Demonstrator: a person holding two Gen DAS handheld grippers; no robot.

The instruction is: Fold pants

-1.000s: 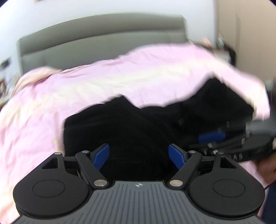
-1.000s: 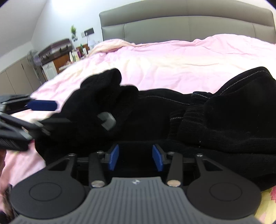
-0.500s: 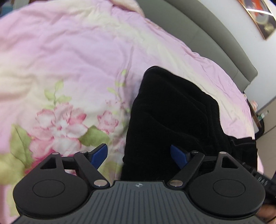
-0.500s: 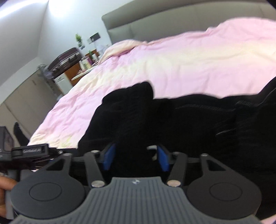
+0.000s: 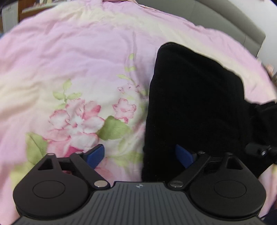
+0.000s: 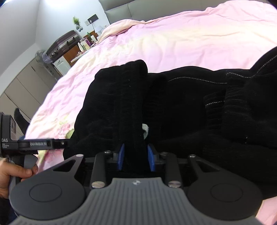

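Black pants lie bunched on a pink floral duvet. In the left wrist view my left gripper is open, its jaws wide, straddling the near left edge of a pant leg; the right pad lies over the black cloth. In the right wrist view my right gripper is shut on a raised fold of the black pants, the cloth pinched between the blue pads. The left gripper's body shows at the left, held by a hand.
The bed has a grey padded headboard. A suitcase, a bedside table with bottles and a fan stand beyond the bed's left side. Wardrobe doors line the left wall.
My right gripper has closed on a fold of the pants. My left gripper has swung from facing the headboard to looking down at the pant leg's edge, still open.
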